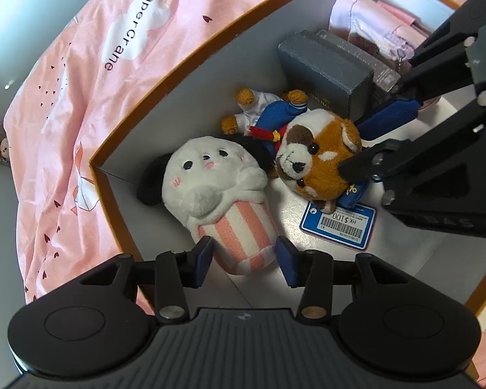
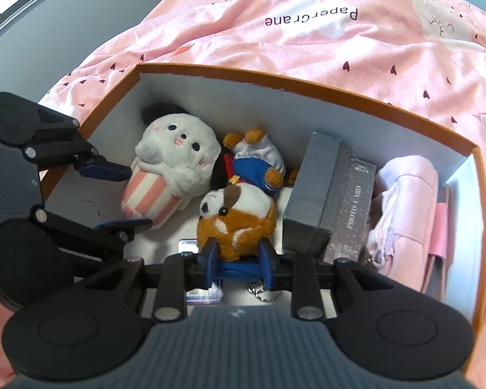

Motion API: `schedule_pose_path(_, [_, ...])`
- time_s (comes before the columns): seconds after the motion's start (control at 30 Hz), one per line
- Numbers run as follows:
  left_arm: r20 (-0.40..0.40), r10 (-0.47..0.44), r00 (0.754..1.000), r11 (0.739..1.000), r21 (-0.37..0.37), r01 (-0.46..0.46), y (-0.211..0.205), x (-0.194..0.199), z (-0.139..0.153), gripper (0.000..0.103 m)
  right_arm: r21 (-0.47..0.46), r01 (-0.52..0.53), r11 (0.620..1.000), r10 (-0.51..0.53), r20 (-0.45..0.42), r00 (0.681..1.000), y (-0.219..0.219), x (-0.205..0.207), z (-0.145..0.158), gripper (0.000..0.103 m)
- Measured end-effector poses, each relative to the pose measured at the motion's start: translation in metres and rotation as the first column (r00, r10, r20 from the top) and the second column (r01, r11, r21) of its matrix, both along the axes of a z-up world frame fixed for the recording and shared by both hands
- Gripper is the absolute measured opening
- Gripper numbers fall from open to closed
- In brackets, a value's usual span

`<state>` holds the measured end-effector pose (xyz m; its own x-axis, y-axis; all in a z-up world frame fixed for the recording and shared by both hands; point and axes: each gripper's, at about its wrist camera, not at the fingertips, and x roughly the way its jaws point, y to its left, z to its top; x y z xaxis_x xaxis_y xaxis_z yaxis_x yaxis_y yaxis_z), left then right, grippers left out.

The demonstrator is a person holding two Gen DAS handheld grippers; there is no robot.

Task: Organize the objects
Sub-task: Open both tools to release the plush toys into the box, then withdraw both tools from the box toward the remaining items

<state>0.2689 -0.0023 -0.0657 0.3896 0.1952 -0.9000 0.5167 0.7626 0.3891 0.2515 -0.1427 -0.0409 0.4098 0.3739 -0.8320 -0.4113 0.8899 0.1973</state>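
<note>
White plush (image 1: 217, 191) gripped between left gripper (image 1: 244, 259) jaws

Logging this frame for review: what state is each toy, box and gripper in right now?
White plush: lying in the orange box, striped base between the left gripper fingers, which touch it.
Brown plush: lying in the box, right gripper shut on it.
Grey box: closed, beside the photo card box.
Price tag: flat on the box floor.
Pink pouch: at the box's end.
</note>
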Motion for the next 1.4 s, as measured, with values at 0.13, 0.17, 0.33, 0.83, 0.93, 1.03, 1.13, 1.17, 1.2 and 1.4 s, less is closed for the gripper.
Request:
schedule_pose_path(0.13, [0.047, 0.033, 0.998, 0.998, -0.057, -0.031, 0.003, -0.012, 0.017, 0.055, -0.010, -0.014, 1.000, 0.014, 0.079, 0.997, 0.000, -0.015, 0.016, 0.030])
schedule_pose_path(0.17, [0.070, 0.044, 0.997, 0.996, -0.074, -0.039, 0.004, -0.016, 0.023, 0.055, -0.011, -0.013, 1.000, 0.014, 0.101, 0.995, 0.000, -0.019, 0.020, 0.032])
schedule_pose_path(0.33, [0.254, 0.144, 0.956, 0.975, -0.203, -0.093, 0.009, -0.055, 0.067, 0.055, 0.009, 0.038, 0.999, -0.039, 0.214, 0.976, -0.013, -0.055, 0.049, 0.040])
schedule_pose_path(0.83, [0.223, 0.478, 0.849, 0.769, -0.573, -0.283, 0.006, -0.208, 0.084, 0.053, 0.087, 0.246, 0.965, -0.260, 0.365, 0.894, -0.048, -0.194, 0.047, 0.045])
schedule_pose_path(0.93, [0.164, 0.491, 0.856, 0.761, -0.558, -0.330, 0.008, -0.222, 0.063, 0.051, 0.077, 0.298, 0.951, -0.306, 0.352, 0.885, -0.053, -0.215, 0.033, 0.045])
schedule_pose_path(1.03, [0.075, 0.526, 0.847, 0.715, -0.578, -0.393, 0.016, -0.232, 0.048, 0.051, 0.042, 0.315, 0.948, -0.314, 0.282, 0.907, -0.055, -0.227, 0.016, 0.045])
schedule_pose_path(1.13, [0.016, 0.560, 0.829, 0.673, -0.593, -0.443, 0.025, -0.238, 0.041, 0.051, 0.016, 0.331, 0.943, -0.328, 0.202, 0.923, -0.057, -0.235, 0.004, 0.045])
schedule_pose_path(1.17, [0.002, 0.569, 0.823, 0.661, -0.596, -0.456, 0.026, -0.240, 0.039, 0.051, 0.001, 0.336, 0.942, -0.331, 0.179, 0.927, -0.057, -0.237, 0.000, 0.045])
schedule_pose_path(1.2, [-0.012, 0.575, 0.818, 0.652, -0.598, -0.466, 0.029, -0.241, 0.038, 0.051, -0.013, 0.338, 0.941, -0.332, 0.156, 0.930, -0.056, -0.237, -0.004, 0.045])
schedule_pose_path(1.4, [-0.116, 0.597, 0.794, 0.603, -0.588, -0.539, 0.035, -0.248, 0.023, 0.057, -0.075, 0.343, 0.936, -0.340, 0.052, 0.939, -0.054, -0.237, -0.025, 0.045])
